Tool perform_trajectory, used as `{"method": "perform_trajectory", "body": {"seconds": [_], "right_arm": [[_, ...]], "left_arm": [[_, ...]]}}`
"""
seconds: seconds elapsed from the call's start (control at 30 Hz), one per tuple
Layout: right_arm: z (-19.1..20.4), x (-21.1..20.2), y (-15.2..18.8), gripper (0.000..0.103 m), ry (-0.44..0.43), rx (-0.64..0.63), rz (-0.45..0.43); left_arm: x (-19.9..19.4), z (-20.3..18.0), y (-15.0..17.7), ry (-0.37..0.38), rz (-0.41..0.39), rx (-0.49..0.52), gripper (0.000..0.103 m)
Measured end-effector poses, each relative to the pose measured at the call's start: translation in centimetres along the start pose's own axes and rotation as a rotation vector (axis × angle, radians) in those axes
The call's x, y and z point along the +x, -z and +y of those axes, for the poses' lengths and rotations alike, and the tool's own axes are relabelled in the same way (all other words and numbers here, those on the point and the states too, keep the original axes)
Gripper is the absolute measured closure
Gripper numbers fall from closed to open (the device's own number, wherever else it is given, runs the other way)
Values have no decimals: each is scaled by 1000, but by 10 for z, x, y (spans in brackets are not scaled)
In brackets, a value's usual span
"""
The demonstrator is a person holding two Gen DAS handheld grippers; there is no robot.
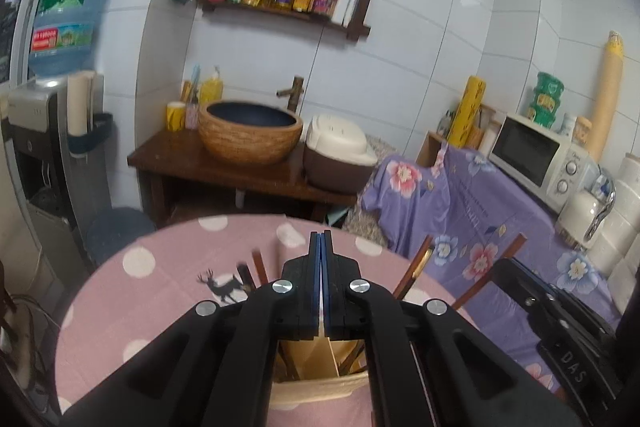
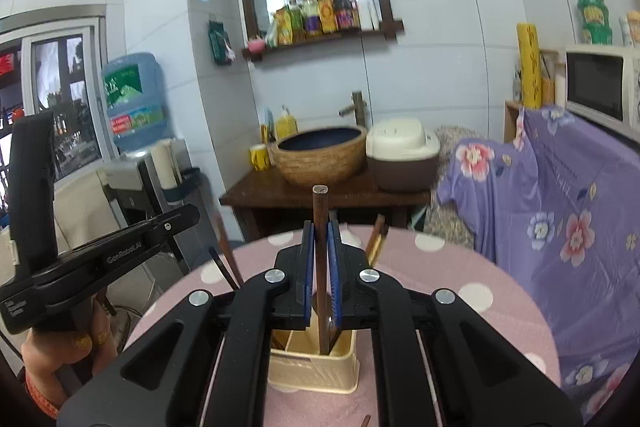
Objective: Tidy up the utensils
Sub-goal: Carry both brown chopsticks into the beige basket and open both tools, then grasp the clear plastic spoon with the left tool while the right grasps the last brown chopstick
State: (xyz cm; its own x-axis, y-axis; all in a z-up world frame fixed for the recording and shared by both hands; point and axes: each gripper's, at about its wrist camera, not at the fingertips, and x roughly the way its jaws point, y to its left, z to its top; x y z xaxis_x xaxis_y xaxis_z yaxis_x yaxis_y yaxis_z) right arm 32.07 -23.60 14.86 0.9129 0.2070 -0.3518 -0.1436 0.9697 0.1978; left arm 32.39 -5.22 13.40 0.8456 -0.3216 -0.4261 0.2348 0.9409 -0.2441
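Observation:
A cream utensil holder (image 2: 314,361) stands on the pink dotted round table (image 2: 460,267). My right gripper (image 2: 321,227) is shut on a dark brown chopstick (image 2: 320,211), held upright with its lower end inside the holder. Other chopsticks (image 2: 376,241) lean out of the holder. My left gripper (image 1: 321,239) is shut and empty, right above the same holder (image 1: 320,367), with chopsticks (image 1: 412,273) sticking up on both sides. The left gripper body also shows at the left in the right wrist view (image 2: 100,259).
Behind the table stands a wooden washstand (image 1: 224,163) with a woven basin (image 1: 250,131) and a rice cooker (image 1: 338,155). A purple floral cloth (image 1: 480,203) covers a counter with a microwave (image 1: 536,155) at right. A water dispenser (image 1: 44,115) stands at left.

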Motion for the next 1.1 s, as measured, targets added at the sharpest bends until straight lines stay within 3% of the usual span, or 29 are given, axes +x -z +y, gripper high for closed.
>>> {"method": "perform_trajectory", "body": {"seconds": [0.17, 0.4, 0.47, 0.53, 0.57, 0.63, 0.7, 0.9, 1.1], "right_arm": [[-8, 18, 25, 95, 1, 34, 40], [-21, 27, 45, 95, 7, 76, 64], [-27, 30, 52, 95, 4, 93, 76], [-30, 29, 59, 89, 28, 95, 81], [-30, 26, 64, 85, 36, 91, 79], [-30, 19, 73, 61, 41, 87, 66], [-29, 10, 85, 55, 67, 69, 73], [-28, -5, 139, 48, 188, -8, 177], [-42, -23, 200, 48, 259, 37, 263]], "left_arm": [[13, 5, 24, -4, 48, 2, 101], [3, 11, 52, 33, 75, -13, 100], [2, 11, 63, 33, 98, 2, 88], [-3, 12, 78, 15, 107, 10, 45], [-7, 14, 86, 1, 100, 13, 41], [-12, 17, 99, -28, 104, 25, 37], [-12, 21, 114, -56, 145, 34, 28], [-14, 35, 168, -117, 270, 18, 24], [-10, 24, 217, -138, 385, 66, 25]]}}
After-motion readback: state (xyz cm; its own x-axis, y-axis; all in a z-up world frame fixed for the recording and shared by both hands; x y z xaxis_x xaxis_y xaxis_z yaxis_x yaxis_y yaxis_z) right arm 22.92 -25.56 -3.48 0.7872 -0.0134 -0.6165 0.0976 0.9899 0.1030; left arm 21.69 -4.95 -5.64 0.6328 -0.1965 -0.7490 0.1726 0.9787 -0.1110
